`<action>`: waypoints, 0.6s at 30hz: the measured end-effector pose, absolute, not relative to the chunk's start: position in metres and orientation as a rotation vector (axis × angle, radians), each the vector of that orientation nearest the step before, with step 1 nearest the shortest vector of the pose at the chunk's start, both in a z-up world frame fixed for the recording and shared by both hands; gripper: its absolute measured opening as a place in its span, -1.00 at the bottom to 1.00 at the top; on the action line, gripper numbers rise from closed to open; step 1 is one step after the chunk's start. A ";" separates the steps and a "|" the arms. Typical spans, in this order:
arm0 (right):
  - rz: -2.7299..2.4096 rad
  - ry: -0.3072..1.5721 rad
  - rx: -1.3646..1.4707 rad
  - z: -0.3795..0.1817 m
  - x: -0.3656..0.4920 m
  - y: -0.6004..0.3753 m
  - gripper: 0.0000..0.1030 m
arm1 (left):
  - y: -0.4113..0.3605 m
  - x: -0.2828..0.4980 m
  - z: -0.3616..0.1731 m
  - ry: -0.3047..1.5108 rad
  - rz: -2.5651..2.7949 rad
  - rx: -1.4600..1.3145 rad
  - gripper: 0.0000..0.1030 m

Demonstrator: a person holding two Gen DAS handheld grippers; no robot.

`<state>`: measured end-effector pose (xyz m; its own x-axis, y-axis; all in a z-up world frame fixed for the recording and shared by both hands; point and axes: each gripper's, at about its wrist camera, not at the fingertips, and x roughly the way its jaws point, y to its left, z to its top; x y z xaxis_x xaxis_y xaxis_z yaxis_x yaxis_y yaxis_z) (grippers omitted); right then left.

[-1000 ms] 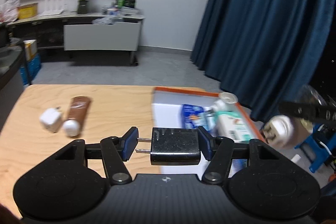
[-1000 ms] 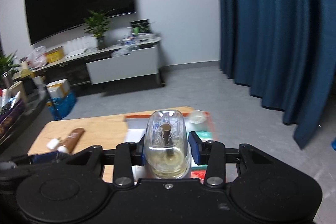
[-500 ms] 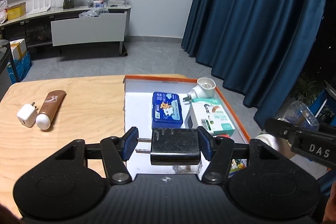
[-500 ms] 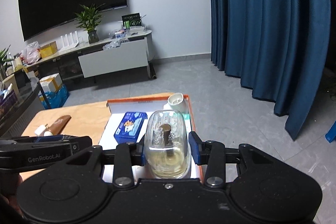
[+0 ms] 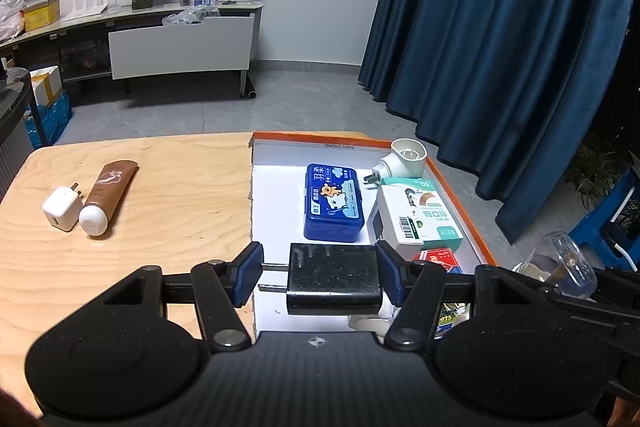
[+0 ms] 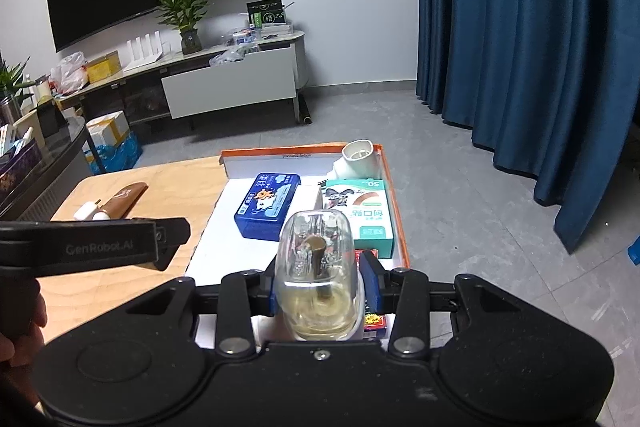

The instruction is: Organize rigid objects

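My left gripper (image 5: 320, 275) is shut on a black plug adapter (image 5: 334, 285), whose prongs point at the left pad. It hangs over the near end of the white tray with an orange rim (image 5: 276, 195). My right gripper (image 6: 320, 287) is shut on a clear glass bottle (image 6: 316, 267) holding some yellowish liquid, above the tray's (image 6: 394, 195) near right corner. The same bottle (image 5: 568, 263) shows at the right edge of the left wrist view. On the wooden table lie a brown tube (image 5: 110, 195) with a white cap and a white charger (image 5: 60, 209).
The tray holds a blue box (image 5: 334, 203), a white and green box (image 5: 418, 217), a white plug adapter (image 5: 404, 161) and a red pack (image 6: 374, 319). Blue curtains hang to the right. A TV cabinet stands across the grey floor.
Both grippers came in over the tray, the left swinging right from the table and the right sinking. Their grips on the adapter and the bottle stayed the same.
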<state>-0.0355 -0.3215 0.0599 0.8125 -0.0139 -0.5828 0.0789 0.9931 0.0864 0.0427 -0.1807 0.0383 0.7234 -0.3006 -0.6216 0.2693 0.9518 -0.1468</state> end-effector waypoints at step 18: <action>-0.021 0.683 0.089 0.050 -0.033 -0.309 -0.07 | -0.175 0.044 0.036 0.698 -0.301 -0.062 0.18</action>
<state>-0.0333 -0.3094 0.0496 0.7759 0.0096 -0.6308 0.0490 0.9959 0.0755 0.0445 -0.1748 0.0357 0.7252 -0.2932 -0.6230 0.2518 0.9551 -0.1563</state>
